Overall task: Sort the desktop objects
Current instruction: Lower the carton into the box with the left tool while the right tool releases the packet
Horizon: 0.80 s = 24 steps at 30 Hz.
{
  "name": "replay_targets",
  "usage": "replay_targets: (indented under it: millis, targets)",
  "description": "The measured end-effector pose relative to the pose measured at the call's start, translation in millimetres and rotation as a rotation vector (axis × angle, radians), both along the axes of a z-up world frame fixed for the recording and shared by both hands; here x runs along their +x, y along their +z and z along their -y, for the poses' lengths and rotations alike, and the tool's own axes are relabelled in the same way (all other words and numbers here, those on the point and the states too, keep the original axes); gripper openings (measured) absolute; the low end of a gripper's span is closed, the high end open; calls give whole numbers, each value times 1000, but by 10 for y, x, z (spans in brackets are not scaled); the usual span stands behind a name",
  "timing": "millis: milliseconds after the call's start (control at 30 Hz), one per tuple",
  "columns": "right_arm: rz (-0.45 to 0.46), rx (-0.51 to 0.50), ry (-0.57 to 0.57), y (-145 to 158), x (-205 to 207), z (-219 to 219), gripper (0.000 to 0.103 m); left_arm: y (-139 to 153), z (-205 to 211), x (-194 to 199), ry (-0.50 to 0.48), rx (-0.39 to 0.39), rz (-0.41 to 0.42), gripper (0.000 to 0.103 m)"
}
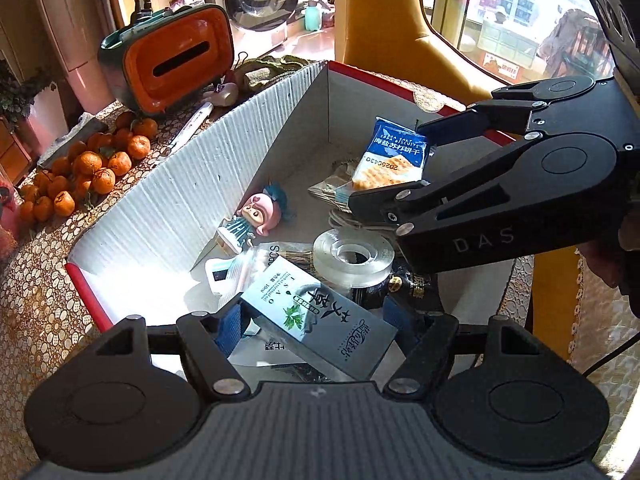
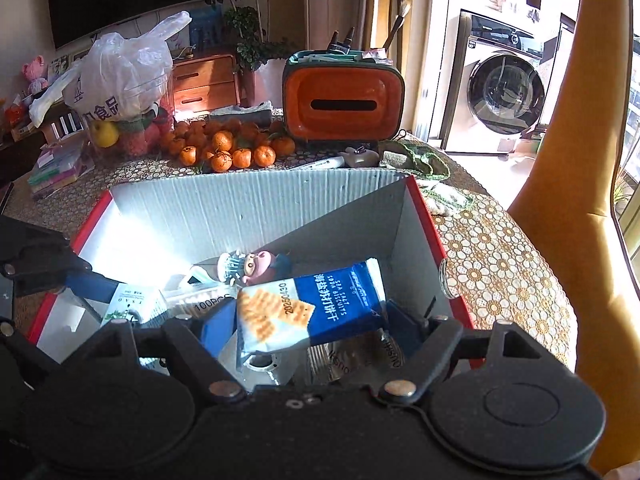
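A white corrugated cardboard box with a red rim stands on the patterned table. My left gripper is shut on a grey-white carton with a green leaf print, held over the box's near end. My right gripper comes in from the right and is shut on a blue sea-salt biscuit packet, also over the box. The right wrist view shows that packet across the gripper. Inside the box lie a pink-haired doll, a clear tape roll and other small packets.
Beyond the box's far wall are a pile of oranges, an orange tissue holder, a white pen and green knitted cloth. A plastic food bag stands at the back left. A yellow chair is behind the table.
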State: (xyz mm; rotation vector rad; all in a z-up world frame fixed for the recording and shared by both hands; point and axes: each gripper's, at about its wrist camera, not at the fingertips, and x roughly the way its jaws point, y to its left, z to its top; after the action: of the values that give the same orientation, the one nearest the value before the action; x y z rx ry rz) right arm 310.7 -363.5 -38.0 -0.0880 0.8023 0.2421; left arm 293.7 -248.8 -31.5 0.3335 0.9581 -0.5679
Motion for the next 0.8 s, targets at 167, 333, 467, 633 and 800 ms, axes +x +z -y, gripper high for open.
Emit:
replay_targets:
  millis: [167,333,467,633,800]
  targets:
    - [-34,3,-17,-122,118,-67,80,-74,15,89,24,-13,-32,73]
    - [-67,-3,-24,-180,208,-96,80,-132,-10,180,55,-5,-55,73]
    - [-114,-4,-38,-191,260,-92,80,-164,-20,246,68,6,-64,73]
    - [-163,-34,-44,-217,301,-111,80,-185,9,272,62,17,-68,73]
    - [-185,-47,-51,-224,307,-117,80,-221,47,274,53,34,-73,73]
